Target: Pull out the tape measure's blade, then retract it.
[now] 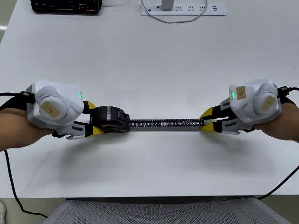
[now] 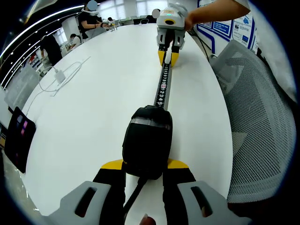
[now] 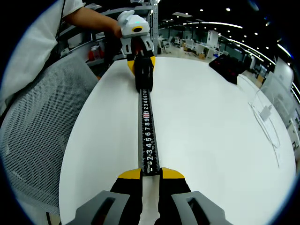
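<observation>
A black tape measure case point(image 1: 110, 119) lies on the white table point(image 1: 154, 60), held between the yellow-tipped jaws of my left gripper point(image 1: 93, 119). In the left gripper view the case point(image 2: 147, 140) sits squeezed between the jaws. Its dark blade point(image 1: 166, 123) with white numbers runs out to the right, flat just above the table. My right gripper point(image 1: 205, 122) is shut on the blade's end. In the right gripper view the blade point(image 3: 147, 136) stretches from the jaws to the case point(image 3: 144, 70) far ahead.
A white power strip point(image 1: 184, 8) with a cable lies at the table's far edge, and a dark device point(image 1: 65, 5) sits at the far left. A grey mesh chair point(image 1: 154, 211) is under the near edge. Black cables point(image 1: 11, 182) hang from the grippers.
</observation>
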Action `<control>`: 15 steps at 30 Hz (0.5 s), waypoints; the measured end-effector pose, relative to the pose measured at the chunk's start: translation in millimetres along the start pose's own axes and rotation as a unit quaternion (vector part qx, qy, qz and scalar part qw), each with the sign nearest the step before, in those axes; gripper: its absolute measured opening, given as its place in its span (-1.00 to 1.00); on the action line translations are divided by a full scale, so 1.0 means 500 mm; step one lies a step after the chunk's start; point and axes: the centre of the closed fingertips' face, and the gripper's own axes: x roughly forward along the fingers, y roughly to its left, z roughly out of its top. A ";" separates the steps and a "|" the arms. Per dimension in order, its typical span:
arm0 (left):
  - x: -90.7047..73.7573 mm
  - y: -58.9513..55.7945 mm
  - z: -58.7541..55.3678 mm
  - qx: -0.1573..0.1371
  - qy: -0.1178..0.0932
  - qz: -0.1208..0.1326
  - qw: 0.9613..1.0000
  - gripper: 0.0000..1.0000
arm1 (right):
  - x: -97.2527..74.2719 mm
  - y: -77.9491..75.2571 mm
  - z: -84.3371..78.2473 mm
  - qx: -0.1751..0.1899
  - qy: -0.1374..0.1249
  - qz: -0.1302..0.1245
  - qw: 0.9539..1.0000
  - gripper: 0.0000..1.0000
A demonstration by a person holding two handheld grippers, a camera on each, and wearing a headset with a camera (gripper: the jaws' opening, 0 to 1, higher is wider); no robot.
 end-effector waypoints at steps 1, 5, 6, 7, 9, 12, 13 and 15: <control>0.000 0.000 0.000 0.000 0.000 0.000 1.000 -0.51 | -0.001 0.000 -0.002 0.000 0.000 0.001 1.000 -0.84; 0.000 0.000 0.000 0.000 0.002 0.001 1.000 -0.51 | -0.007 0.001 -0.007 0.001 0.002 0.000 1.000 -0.84; 0.000 -0.001 0.000 0.000 0.002 0.001 1.000 -0.51 | -0.008 0.001 -0.008 0.001 0.003 0.000 1.000 -0.84; 0.000 -0.001 0.000 0.000 0.002 0.001 1.000 -0.51 | -0.009 0.001 -0.010 0.002 0.003 0.000 1.000 -0.84; 0.000 -0.001 0.000 -0.001 0.002 0.001 1.000 -0.51 | -0.011 0.002 -0.013 0.002 0.005 0.001 1.000 -0.84; 0.000 -0.001 0.000 -0.001 0.002 0.001 1.000 -0.51 | -0.015 0.003 -0.017 0.003 0.006 0.001 1.000 -0.84; 0.000 -0.001 0.000 -0.001 0.003 0.002 1.000 -0.51 | -0.016 0.003 -0.018 0.003 0.006 0.001 1.000 -0.84; 0.000 -0.001 0.000 -0.001 0.003 0.002 1.000 -0.51 | -0.019 0.004 -0.021 0.003 0.007 0.001 1.000 -0.84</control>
